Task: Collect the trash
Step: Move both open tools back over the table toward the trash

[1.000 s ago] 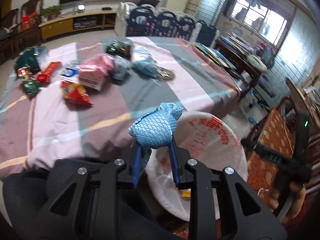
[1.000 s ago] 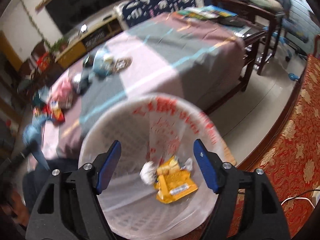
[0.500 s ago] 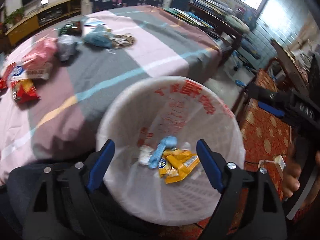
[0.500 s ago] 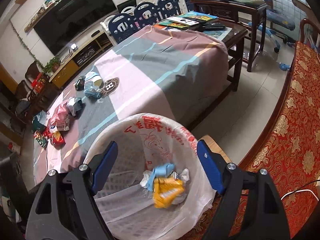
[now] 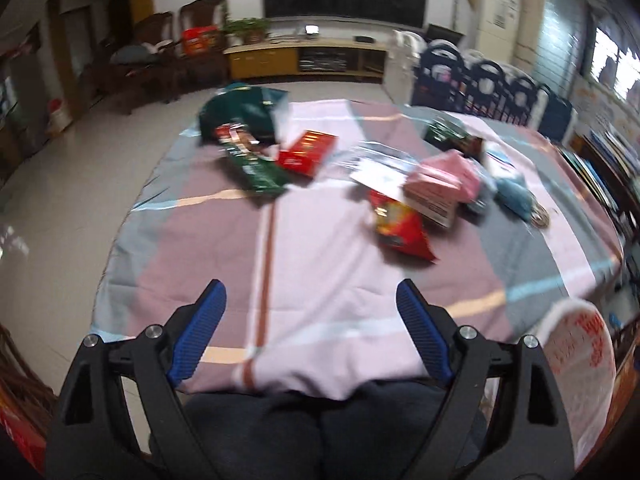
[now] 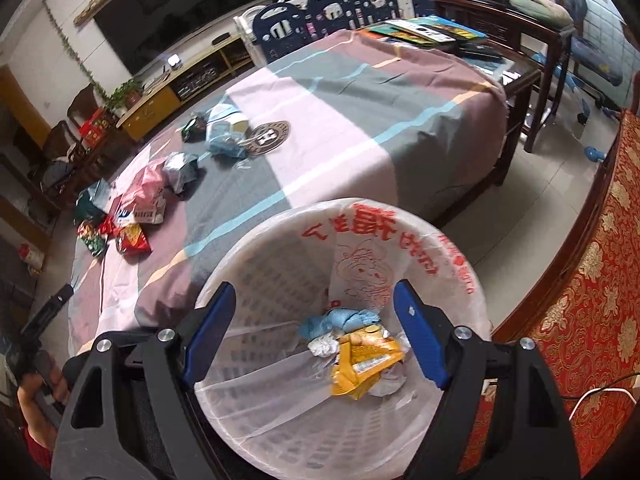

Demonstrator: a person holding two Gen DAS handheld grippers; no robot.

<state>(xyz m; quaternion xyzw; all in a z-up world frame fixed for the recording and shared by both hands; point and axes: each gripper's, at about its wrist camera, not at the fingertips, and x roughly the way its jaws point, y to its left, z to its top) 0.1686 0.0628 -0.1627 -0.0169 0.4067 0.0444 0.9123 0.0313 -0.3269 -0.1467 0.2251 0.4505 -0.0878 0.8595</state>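
My left gripper (image 5: pixel 309 286) is open and empty above the near edge of the striped tablecloth (image 5: pixel 320 280). Ahead of it lie a red snack bag (image 5: pixel 400 228), a pink pack (image 5: pixel 440 184), a red box (image 5: pixel 306 152), a green packet (image 5: pixel 256 168) and a blue bag (image 5: pixel 512 192). The white lined bin (image 5: pixel 580 344) shows at the right edge. My right gripper (image 6: pixel 315 285) hangs open and empty over the bin (image 6: pixel 360 216). Inside the bin rest a crumpled blue wrapper (image 6: pixel 340 318) and a yellow wrapper (image 6: pixel 364 364).
A person's dark-trousered lap (image 5: pixel 320 432) fills the space below the left gripper. A red patterned seat (image 6: pixel 580 300) borders the bin on the right. A dark wooden side table with books (image 6: pixel 432 32) and a blue play fence (image 6: pixel 320 12) stand beyond the table.
The left gripper opened and dropped the blue wrapper into the bin, then swung left to face the table. The right gripper stayed open above the bin.
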